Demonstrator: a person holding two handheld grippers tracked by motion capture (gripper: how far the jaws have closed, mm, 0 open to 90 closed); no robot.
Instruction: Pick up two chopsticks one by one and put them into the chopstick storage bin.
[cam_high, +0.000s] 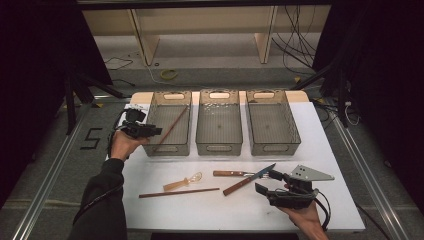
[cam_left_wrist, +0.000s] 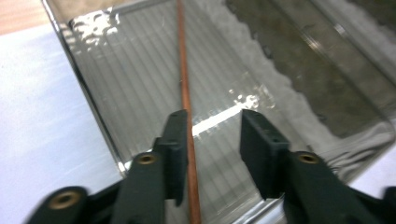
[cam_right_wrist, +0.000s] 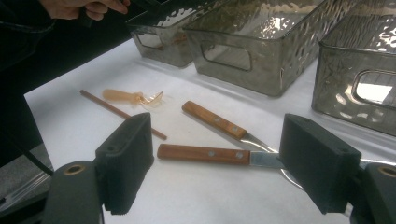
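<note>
Reddish-brown chopstick (cam_left_wrist: 186, 93) leans in the leftmost smoky plastic bin (cam_high: 169, 123). My left gripper view shows it brushing one pad, jaws parted, something the high view can't resolve. Left gripper (cam_high: 150, 131) hovers at that bin's near-left corner. Right gripper (cam_high: 266, 182) sits spread above two wooden-handled knives (cam_right_wrist: 205, 154) on the white tabletop (cam_high: 215, 205). Dark room, cables on the floor behind.

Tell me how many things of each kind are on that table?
Grey bins: 3
Brown chopsticks: 2, one in the left bin, one on the table
Wooden-handled cutlery: 2, a knife and a fork
Clear amber spoon: 1
Total: 8
</note>
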